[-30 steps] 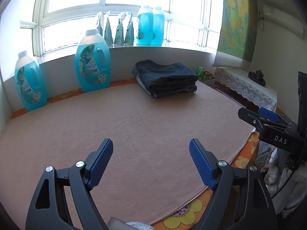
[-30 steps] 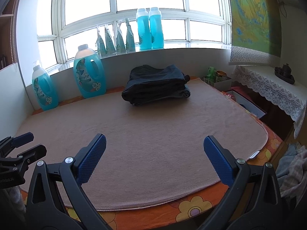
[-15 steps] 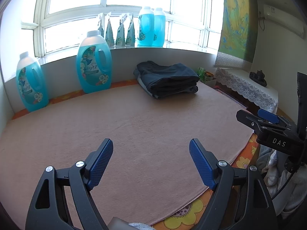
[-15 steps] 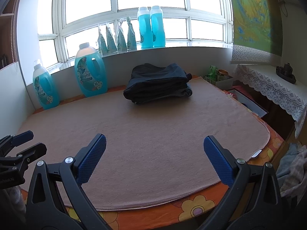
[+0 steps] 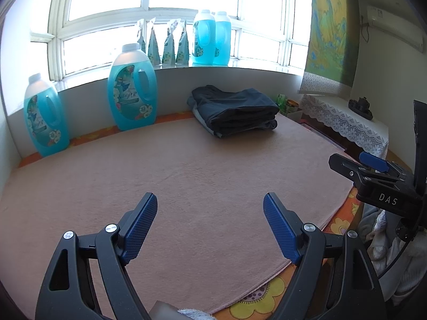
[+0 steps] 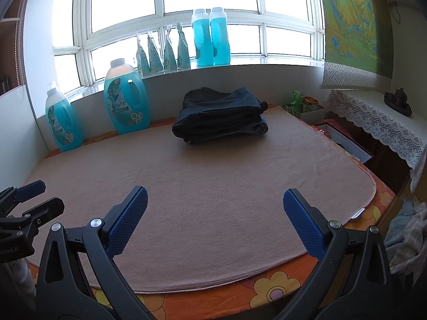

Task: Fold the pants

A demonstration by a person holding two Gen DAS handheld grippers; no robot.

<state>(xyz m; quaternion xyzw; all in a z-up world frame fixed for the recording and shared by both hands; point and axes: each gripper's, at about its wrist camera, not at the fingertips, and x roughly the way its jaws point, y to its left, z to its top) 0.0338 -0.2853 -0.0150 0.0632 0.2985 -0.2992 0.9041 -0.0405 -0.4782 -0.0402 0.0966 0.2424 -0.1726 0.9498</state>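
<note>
A stack of folded dark pants (image 5: 234, 113) (image 6: 221, 116) lies at the far side of a pink blanket (image 5: 186, 181) (image 6: 213, 181), near the window wall. My left gripper (image 5: 210, 213) hovers over the blanket's near edge, open, nothing between its blue pads. My right gripper (image 6: 213, 208) is likewise open and empty over the near edge. Each gripper shows at the edge of the other's view: the right one (image 5: 373, 170), the left one (image 6: 24, 202). Both are far from the pants.
Two large blue detergent bottles (image 5: 132, 88) (image 5: 44, 112) stand on the table by the wall. More bottles (image 6: 210, 37) and pouches (image 6: 162, 50) line the windowsill. A lace-covered shelf (image 6: 379, 122) and small boxes (image 6: 307, 106) are at right. Loose cloth (image 6: 405, 229) hangs beyond the table's right edge.
</note>
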